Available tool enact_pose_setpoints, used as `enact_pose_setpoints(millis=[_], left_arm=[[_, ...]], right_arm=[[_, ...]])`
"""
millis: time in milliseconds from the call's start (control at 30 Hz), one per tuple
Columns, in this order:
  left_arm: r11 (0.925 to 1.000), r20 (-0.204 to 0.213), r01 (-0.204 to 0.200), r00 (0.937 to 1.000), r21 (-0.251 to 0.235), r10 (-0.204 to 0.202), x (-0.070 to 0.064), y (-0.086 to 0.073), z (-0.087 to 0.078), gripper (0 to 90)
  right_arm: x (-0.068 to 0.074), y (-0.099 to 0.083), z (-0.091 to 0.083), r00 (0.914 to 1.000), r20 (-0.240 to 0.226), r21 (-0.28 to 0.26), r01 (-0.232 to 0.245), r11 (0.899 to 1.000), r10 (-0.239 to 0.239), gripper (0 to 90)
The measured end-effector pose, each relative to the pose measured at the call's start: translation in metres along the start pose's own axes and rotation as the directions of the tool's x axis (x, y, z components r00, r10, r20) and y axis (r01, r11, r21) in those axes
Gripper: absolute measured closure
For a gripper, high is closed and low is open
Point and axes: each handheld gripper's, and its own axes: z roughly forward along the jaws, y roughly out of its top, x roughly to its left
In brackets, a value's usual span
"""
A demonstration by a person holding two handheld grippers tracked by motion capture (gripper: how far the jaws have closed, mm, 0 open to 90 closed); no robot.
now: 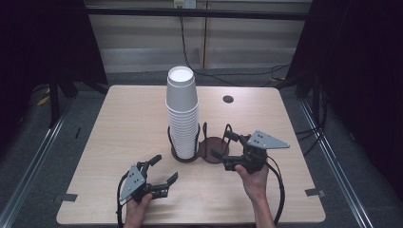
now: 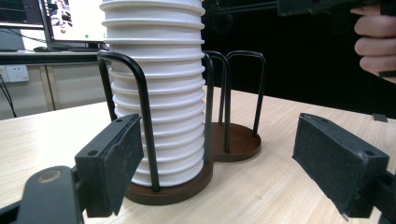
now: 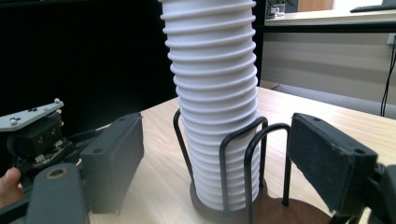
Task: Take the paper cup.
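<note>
A tall stack of white paper cups point(image 1: 182, 114) stands upside down in the left ring of a brown two-place wire holder point(image 1: 213, 148). The holder's right place is vacant. My left gripper point(image 1: 162, 170) is open near the table's front, a short way in front and left of the holder. My right gripper point(image 1: 221, 145) is open just right of the holder, with its jaws by the vacant base. The left gripper view has the stack point(image 2: 156, 88) between its spread jaws, with nothing held. In the right gripper view the stack point(image 3: 215, 98) stands beyond the wire loops point(image 3: 252, 158).
The light wooden table point(image 1: 123, 123) has a dark round hole point(image 1: 228, 99) at the back right. Black cables trail from both grippers over the front edge. Tape marks sit at the front corners. Dark curtains flank the table.
</note>
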Motion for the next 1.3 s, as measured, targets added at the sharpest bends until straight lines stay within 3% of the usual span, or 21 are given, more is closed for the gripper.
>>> enact_pose_setpoints(millis=[167,400,833,967,1300], left_arm=[[1.0,0.0,0.0,1.0,0.0,0.0,0.0,0.0,0.0,15.9],[1.0,0.001,0.0,1.0,0.0,0.0,0.0,0.0,0.0,15.8],[1.0,0.004,0.001,1.0,0.001,-0.001,0.0,0.0,0.0,15.8],[1.0,0.003,0.0,1.0,0.0,0.0,0.0,0.0,0.0,15.9],[1.0,0.004,-0.001,1.0,0.0,0.001,0.0,0.0,0.0,15.9]], right_arm=[[0.001,0.01,0.003,0.9997,0.018,0.02,0.018,1.0,-0.018,20.7],[0.001,0.024,0.009,0.9995,0.002,0.044,0.033,0.998,-0.033,17.0],[0.002,0.057,0.022,0.9955,-0.062,0.042,0.074,0.996,-0.071,15.2],[0.002,0.067,0.029,0.9908,-0.108,0.056,0.088,0.995,-0.081,14.2],[0.007,0.09,0.043,0.985,-0.126,0.069,0.128,0.989,-0.118,13.5]])
